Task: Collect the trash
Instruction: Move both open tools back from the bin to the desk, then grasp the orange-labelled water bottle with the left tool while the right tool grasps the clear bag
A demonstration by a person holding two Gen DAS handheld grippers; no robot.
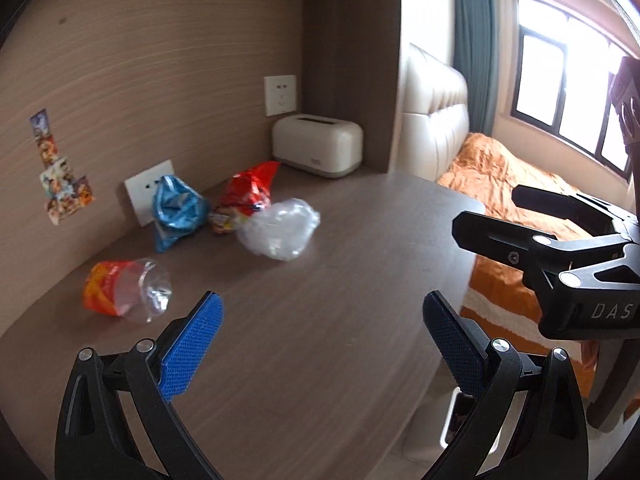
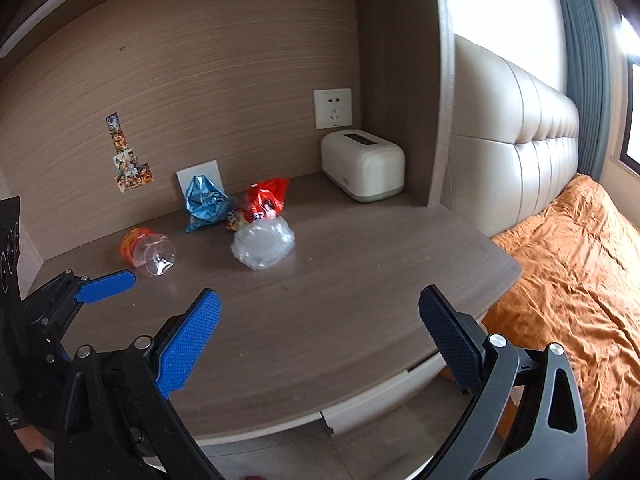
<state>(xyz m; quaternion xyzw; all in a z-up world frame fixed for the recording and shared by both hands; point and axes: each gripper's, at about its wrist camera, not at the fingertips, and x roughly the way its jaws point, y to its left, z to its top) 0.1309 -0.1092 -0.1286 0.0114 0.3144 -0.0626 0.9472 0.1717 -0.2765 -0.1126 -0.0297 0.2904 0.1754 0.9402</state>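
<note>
Several pieces of trash lie at the back of the brown table: a crumpled blue wrapper, a red wrapper, a balled-up clear plastic bag, and an orange-and-clear plastic packet at the left. My left gripper hovers open over the table's front, empty, short of the orange packet. My right gripper is open and empty too, above the table's right front. One blue finger of the left gripper shows close to the orange packet.
A cream toaster stands in the back right corner under a wall socket. Right of the table is a bed with an orange blanket and a padded headboard. A white container sits on the floor beside the table.
</note>
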